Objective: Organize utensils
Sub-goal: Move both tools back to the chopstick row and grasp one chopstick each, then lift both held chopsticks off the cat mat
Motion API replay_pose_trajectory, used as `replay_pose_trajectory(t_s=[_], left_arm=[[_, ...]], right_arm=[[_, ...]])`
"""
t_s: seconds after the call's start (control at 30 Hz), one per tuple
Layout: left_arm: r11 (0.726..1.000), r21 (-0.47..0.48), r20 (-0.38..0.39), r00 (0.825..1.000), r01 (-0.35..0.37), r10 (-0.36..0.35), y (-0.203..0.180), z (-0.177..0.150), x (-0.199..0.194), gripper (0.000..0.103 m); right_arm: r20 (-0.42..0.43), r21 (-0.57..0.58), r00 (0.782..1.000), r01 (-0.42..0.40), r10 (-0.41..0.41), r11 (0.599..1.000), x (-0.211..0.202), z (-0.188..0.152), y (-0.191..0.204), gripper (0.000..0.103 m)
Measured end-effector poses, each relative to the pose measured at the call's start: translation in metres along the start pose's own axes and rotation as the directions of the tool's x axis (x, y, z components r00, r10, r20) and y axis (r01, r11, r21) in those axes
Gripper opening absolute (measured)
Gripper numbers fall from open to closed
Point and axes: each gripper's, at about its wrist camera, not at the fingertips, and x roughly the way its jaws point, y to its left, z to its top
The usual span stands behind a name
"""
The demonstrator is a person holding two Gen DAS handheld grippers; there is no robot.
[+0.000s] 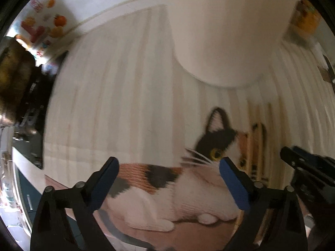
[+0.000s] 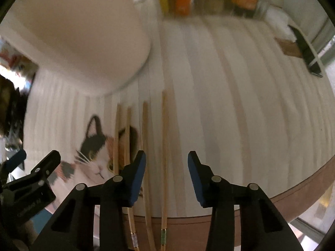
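Chopsticks (image 2: 164, 156), four slim pale wooden sticks, lie parallel on my ribbed white worktop (image 2: 240, 115), over a printed calico cat mat (image 1: 167, 179). Right gripper (image 2: 166, 175) fingers part-spread, straddling the rightmost stick without touching. Left gripper (image 1: 169, 186) fingers wide, empty. Smooth white rounded container (image 2: 83, 41) at 10 o'clock.

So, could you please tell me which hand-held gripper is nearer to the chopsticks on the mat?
Right. The right hand-held gripper hovers open directly over the chopsticks, one lying between its fingers. The left hand-held gripper hovers open over the cat picture, beside them.
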Motion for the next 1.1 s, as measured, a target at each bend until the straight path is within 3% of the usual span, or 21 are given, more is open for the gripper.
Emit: replay_pose_trajectory(t_s=[0.07, 0.17, 0.33, 0.4, 0.43, 0.5, 0.53, 0.87, 1.1], left_arm=[[0.998, 0.008, -0.035, 0.997, 0.068, -0.067, -0.010, -0.001, 0.004, 0.082], [0.986, 0.004, -0.072, 0.983, 0.168, -0.168, -0.023, 0.001, 0.011, 0.080], [0.979, 0.060, -0.103, 0.976, 0.197, -0.190, -0.051, 0.006, 0.019, 0.061], [0.977, 0.097, -0.120, 0.977, 0.187, -0.175, -0.062, 0.006, 0.024, 0.036], [0.979, 0.110, -0.110, 0.981, 0.173, -0.161, -0.066, 0.006, 0.024, 0.034], [0.977, 0.125, -0.099, 0.982, 0.171, -0.159, -0.071, 0.006, 0.021, 0.009], [0.978, 0.125, -0.100, 0.983, 0.166, -0.154, -0.070, 0.007, 0.021, 0.006], [0.993, -0.030, -0.118, 0.986, 0.115, -0.118, -0.007, -0.002, 0.027, 0.006], [0.994, -0.034, -0.107, 0.988, 0.107, -0.110, 0.002, -0.003, 0.023, 0.006]], right_arm=[[-0.028, -0.037, 0.999, 0.038, -0.039, 0.999, 0.012, -0.001, 0.004, 0.009], [-0.011, -0.041, 0.994, 0.104, -0.105, 0.994, 0.011, -0.006, -0.004, 0.007], [-0.030, 0.035, 0.994, 0.109, -0.108, 0.993, 0.003, -0.008, -0.043, 0.007], [-0.038, 0.050, 0.994, 0.100, -0.098, 0.994, 0.002, -0.009, -0.054, 0.007], [-0.040, 0.060, 0.995, 0.095, -0.093, 0.994, 0.001, -0.009, -0.058, 0.007], [-0.043, 0.073, 0.995, 0.088, -0.085, 0.993, 0.000, -0.009, -0.066, 0.007], [-0.045, 0.079, 0.996, 0.084, -0.080, 0.993, -0.001, -0.009, -0.068, 0.007], [-0.049, 0.051, 0.993, 0.111, -0.109, 0.992, 0.000, -0.005, -0.062, 0.007], [-0.083, -0.048, 0.992, 0.096, -0.099, 0.994, 0.010, -0.015, -0.028, 0.007]])
